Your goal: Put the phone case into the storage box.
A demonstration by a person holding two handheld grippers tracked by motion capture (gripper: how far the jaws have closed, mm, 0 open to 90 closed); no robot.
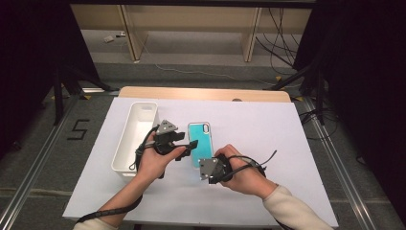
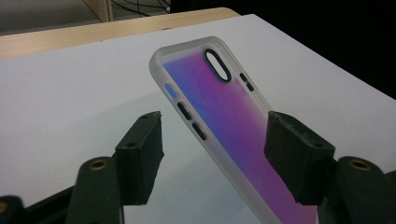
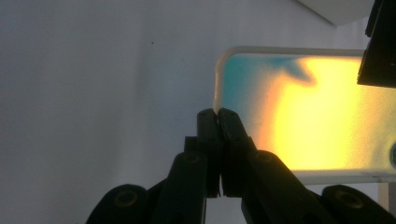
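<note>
A teal phone case (image 1: 198, 140) with a clear rim lies inside-up on the white sheet in the high view. My left gripper (image 1: 190, 148) reaches it from the left. In the left gripper view the case (image 2: 219, 107) runs between the black pads (image 2: 140, 149), which stand apart from it, so that gripper (image 2: 215, 123) is open. My right gripper (image 1: 211, 159) sits at the case's near end. In the right gripper view its jaws (image 3: 217, 114) are pressed together on the clear rim of the case (image 3: 299, 112), at its short edge.
A long white bin (image 1: 125, 143) stands just left of my left hand. The white sheet (image 1: 268, 129) covers a wooden table (image 1: 201, 93). The left gripper's black jaw (image 3: 379, 46) hangs over the case in the right gripper view.
</note>
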